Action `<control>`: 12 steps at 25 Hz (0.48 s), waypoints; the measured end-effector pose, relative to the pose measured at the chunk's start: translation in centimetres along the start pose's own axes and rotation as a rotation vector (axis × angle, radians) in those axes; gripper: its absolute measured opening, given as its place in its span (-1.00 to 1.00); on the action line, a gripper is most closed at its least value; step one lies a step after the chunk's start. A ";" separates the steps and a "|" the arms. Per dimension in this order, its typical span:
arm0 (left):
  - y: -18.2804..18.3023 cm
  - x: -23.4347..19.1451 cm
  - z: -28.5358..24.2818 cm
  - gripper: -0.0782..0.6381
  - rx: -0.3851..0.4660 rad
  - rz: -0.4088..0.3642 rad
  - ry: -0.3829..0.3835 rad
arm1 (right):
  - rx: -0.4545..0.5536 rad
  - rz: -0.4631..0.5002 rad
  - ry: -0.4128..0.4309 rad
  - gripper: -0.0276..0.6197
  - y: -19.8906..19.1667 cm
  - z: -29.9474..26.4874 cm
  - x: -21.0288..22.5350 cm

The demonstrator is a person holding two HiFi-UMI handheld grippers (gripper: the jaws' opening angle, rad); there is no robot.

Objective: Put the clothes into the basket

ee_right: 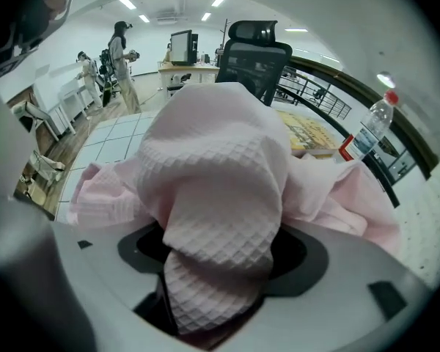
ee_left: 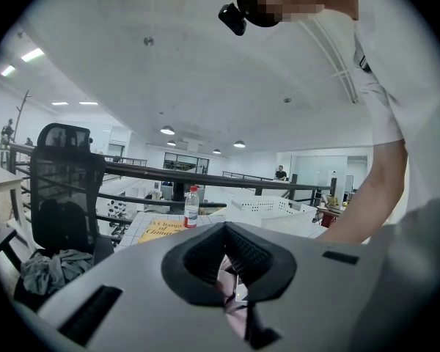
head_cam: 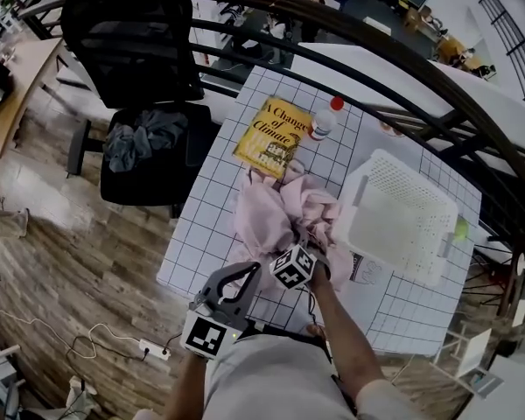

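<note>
1. The pick-up step is judged to be in hand: a fold of the pink garment (ee_right: 220, 167) is pinched between the jaws of the right gripper (ee_right: 220, 270), and the bunched cloth fills the gap.
2. The left gripper (ee_left: 231, 270) is held just left of and behind the right one, clear of the table (head_cam: 219, 226). Its jaws are drawn almost together and nothing is gripped.
3. The rest of the garment (head_cam: 280, 208) is spread in a crumpled heap ahead of the right gripper (head_cam: 311, 241), on the table and not yet in the basket (head_cam: 420, 234).
4. No clear front or direction can be read from the garment. Its longer spread is seen running across the right jaws, side to side, with the pinched fold humped up above them.
5. A lift high enough to clear the trailing cloth is called for next, then a carry to the right, where the empty basket is found just beside the heap.
6. A grey garment (head_cam: 140, 138) is left on the chair (head_cam: 149, 77), well ahead and to the left.
</note>
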State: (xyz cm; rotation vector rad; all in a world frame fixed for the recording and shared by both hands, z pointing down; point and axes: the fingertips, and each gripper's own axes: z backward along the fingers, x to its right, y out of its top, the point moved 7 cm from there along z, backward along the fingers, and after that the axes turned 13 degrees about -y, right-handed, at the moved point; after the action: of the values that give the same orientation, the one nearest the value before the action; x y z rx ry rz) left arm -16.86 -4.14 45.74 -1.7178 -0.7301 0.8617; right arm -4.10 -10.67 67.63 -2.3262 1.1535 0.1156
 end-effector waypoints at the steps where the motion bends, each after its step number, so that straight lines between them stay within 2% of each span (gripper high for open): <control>1: 0.0 0.0 0.0 -0.78 0.001 -0.002 -0.001 | 0.000 0.005 -0.010 0.20 0.0 0.0 0.0; 7: 0.3 0.5 -0.3 -0.78 0.001 -0.013 -0.003 | 0.015 -0.001 -0.022 -0.13 0.0 0.8 0.3; 12: 0.6 0.9 -0.5 -0.78 0.013 -0.023 -0.008 | 0.057 -0.079 0.029 -0.19 -0.3 2.7 0.6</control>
State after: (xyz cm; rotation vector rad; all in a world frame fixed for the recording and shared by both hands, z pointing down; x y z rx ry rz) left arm -15.94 -3.84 45.08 -1.6922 -0.7473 0.8559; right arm -3.13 -9.62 65.29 -2.3266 1.0631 0.0208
